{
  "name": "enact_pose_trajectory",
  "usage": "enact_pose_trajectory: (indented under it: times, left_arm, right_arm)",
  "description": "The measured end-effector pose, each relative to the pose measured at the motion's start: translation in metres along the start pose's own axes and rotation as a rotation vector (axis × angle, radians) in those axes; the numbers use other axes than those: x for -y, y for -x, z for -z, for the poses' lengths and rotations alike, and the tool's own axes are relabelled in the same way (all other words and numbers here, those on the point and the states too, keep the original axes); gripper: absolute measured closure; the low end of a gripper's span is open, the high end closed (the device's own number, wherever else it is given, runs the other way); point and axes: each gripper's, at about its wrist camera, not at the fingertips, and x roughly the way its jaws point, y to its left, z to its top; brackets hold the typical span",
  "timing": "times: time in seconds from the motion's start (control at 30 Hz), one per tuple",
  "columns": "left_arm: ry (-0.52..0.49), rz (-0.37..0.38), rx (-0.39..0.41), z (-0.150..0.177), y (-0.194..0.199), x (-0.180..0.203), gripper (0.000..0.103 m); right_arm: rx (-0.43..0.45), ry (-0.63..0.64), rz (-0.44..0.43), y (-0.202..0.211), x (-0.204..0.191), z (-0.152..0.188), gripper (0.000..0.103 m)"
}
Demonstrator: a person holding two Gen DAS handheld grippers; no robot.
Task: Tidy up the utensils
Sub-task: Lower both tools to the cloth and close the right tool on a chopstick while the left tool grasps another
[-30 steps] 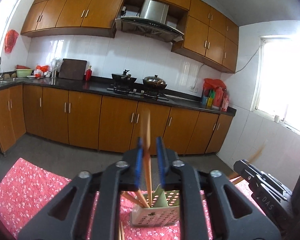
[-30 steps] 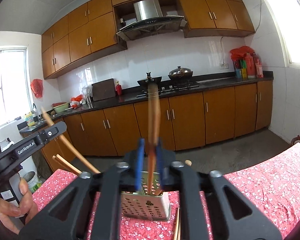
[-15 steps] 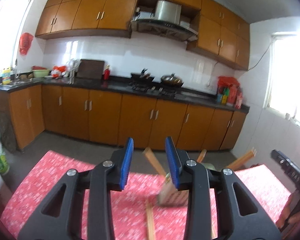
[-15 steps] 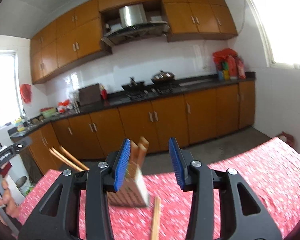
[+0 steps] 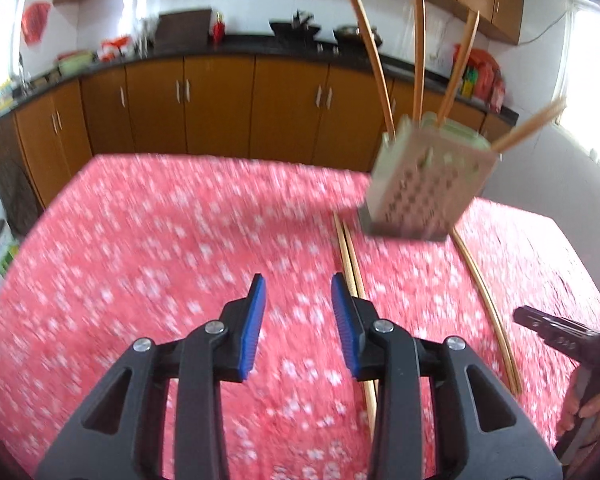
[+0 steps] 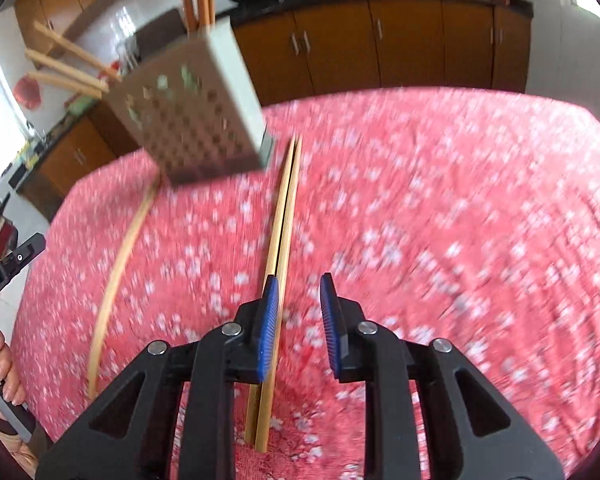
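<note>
A perforated beige utensil holder stands on the red flowered tablecloth with several wooden chopsticks upright in it. A pair of chopsticks lies flat in front of it, and a single chopstick lies further right. My left gripper hovers open over the cloth, just left of the pair, holding nothing. In the right wrist view the holder is up left. My right gripper is low over the cloth, its jaws closing with nothing between them; the pair runs beneath its left finger.
Another loose chopstick curves along the cloth at left. The other gripper's body and a hand sit at the right edge. Wooden kitchen cabinets and a dark counter stand beyond the table's far edge.
Each gripper held a chopstick above the holder a second ago, then let it go into the holder. Both have since dropped and tilted down toward the tablecloth and the loose chopsticks.
</note>
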Motion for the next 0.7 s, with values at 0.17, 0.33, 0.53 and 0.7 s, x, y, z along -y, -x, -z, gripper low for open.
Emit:
enact_pose_trajectory:
  times: [0.17, 0.33, 0.53, 0.7]
  left_arm:
    - [-0.009, 0.033, -0.052, 0.015, -0.013, 0.008, 0.068]
    - [-0.027, 0.069, -0.094, 0.023, -0.022, 0.019, 0.068]
    - [-0.048, 0.107, -0.139, 0.031, -0.032, 0.029, 0.071]
    - [-0.085, 0.108, -0.173, 0.037, -0.040, 0.037, 0.080]
  right_arm:
    - [-0.024, 0.011, -0.004, -0.009, -0.006, 0.008, 0.080]
    - [-0.019, 0.052, 0.037, -0.013, -0.011, 0.005, 0.090]
    - [0.006, 0.026, 0.138, -0.017, 0.000, 0.001, 0.095]
    - [0.015, -0.006, 0.143, -0.015, 0.010, 0.001, 0.095]
